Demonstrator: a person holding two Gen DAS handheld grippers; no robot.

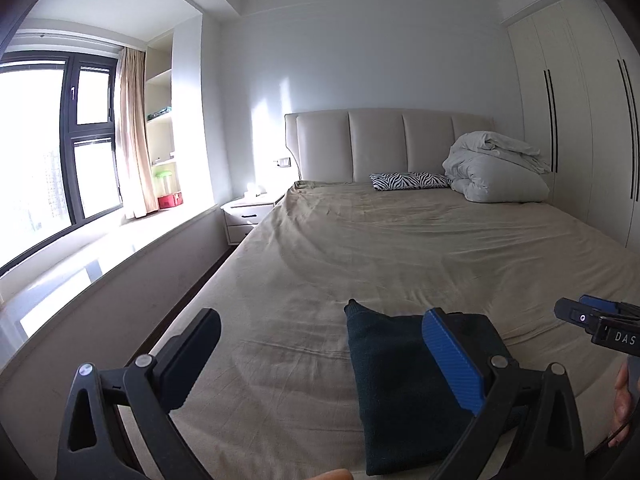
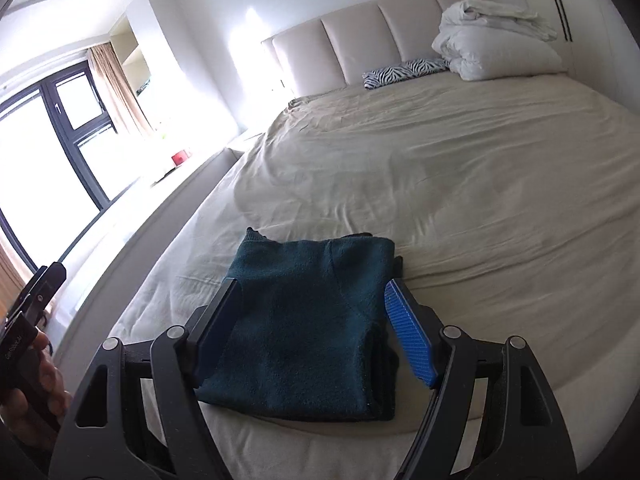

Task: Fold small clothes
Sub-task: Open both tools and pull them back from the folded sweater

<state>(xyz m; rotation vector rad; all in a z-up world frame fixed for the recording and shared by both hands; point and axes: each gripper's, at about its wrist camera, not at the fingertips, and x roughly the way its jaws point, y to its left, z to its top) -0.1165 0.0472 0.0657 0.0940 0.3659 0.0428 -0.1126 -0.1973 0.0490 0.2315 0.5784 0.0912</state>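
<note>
My left gripper (image 1: 320, 354) stands spread wide, holding nothing. The folded dark teal knitted sweater (image 2: 304, 320) lies flat on the beige bedsheet (image 2: 460, 168) near the foot of the bed. In the left wrist view the sweater sits below and behind my blue-padded finger (image 1: 454, 358), mostly to that side of the gap rather than in it; my other finger (image 1: 192, 356) hangs over bare sheet.

My right gripper (image 2: 316, 326) is released too, its jaws apart and empty. In the right wrist view the sweater lies straight ahead and beneath the gap, and both pads are clear of the cloth.

A zebra-striped pillow (image 2: 404, 70) and a bundled white duvet (image 2: 496, 44) rest by the padded headboard (image 2: 340, 48), well apart from the sweater.
</note>
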